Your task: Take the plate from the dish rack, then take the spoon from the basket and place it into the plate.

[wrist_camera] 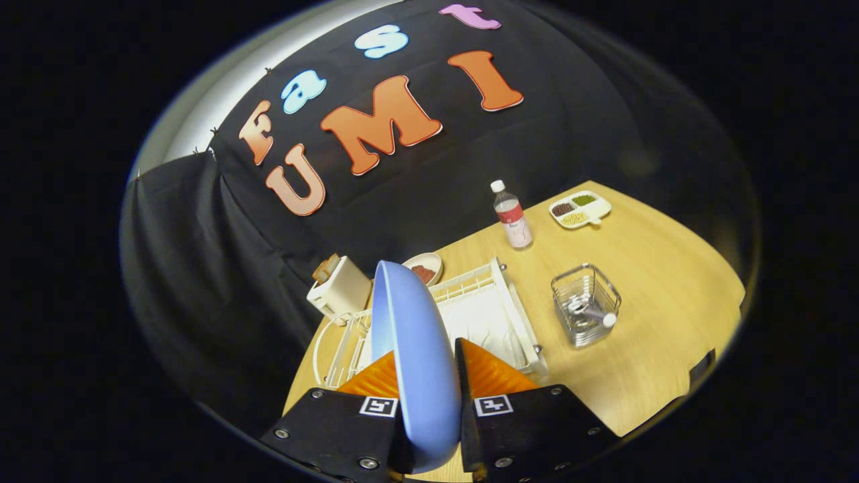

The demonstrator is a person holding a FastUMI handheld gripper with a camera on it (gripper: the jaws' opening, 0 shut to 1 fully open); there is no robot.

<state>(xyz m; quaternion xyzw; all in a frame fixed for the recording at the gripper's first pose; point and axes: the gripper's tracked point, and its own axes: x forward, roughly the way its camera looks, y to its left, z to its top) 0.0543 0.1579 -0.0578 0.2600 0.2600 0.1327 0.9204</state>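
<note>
A light blue plate (416, 349) stands on edge between my fingers, and my gripper (424, 376) is shut on it, one finger on each face. The plate is held up above the white dish rack (500, 315), which lies on the wooden table just beyond the fingers. To the right of the rack stands a wire basket (585, 305) with a spoon (590, 314) lying in it, its pale handle end poking toward the basket's right side.
A white toaster (339, 288) with bread in it stands left of the rack. A small dish of food (424, 268) sits behind the rack. Farther back are a plastic bottle (513, 216) and a white divided tray (580, 209). The wooden table (658, 322) spreads right of the basket.
</note>
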